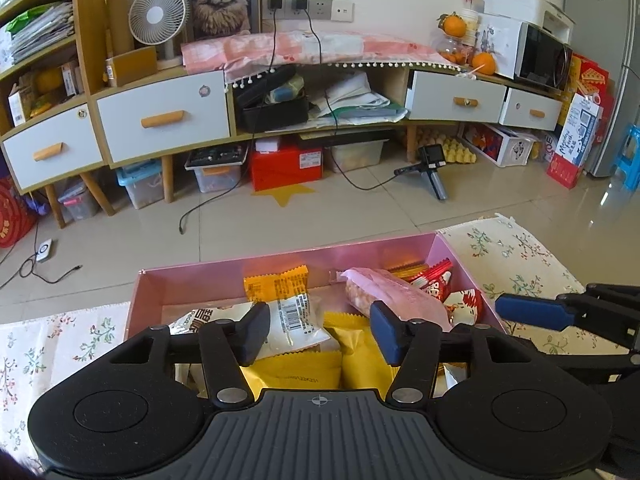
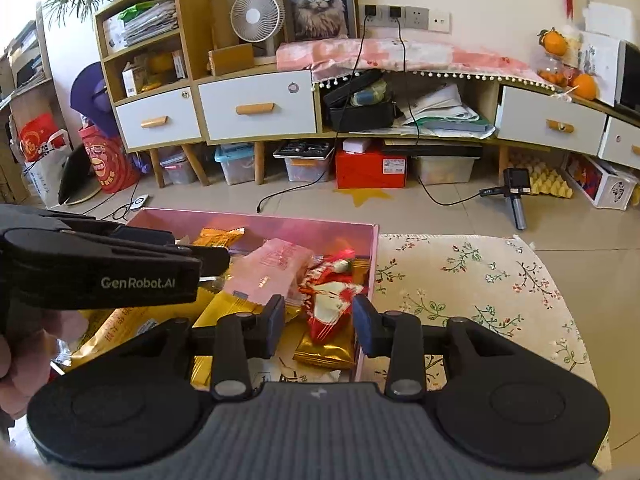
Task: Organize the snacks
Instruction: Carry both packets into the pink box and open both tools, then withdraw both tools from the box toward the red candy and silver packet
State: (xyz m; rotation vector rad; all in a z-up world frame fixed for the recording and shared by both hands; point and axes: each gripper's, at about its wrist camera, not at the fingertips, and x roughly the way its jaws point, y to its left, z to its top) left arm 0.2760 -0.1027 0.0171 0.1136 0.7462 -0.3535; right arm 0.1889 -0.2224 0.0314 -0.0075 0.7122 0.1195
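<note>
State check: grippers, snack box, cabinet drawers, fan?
left gripper: open, empty, over the box.
right gripper: open, empty, at the box's right end.
pink rectangular cardboard box: lidless, holding loose snack packets.
pink translucent snack bag: lying atop the pile, sealed.
white cabinet drawer with wooden handle: pulled slightly out.
white desk fan: state unclear.

Pink rectangular cardboard box [image 2: 374,256], open-topped, on a cream floral-print cloth [image 2: 480,280]. Contents, heaped: translucent pink plastic snack bag [image 2: 276,268]; red-and-white foil wrapper [image 2: 332,300]; gold foil packet [image 2: 326,350]; yellow foil packets [image 2: 132,320]; orange packet [image 2: 218,237] at the far wall. Right gripper [image 2: 319,326], jaws apart, above the red-and-white wrapper. Left gripper [image 2: 212,260] enters from the left over the box; its jaw gap is not visible.
</note>
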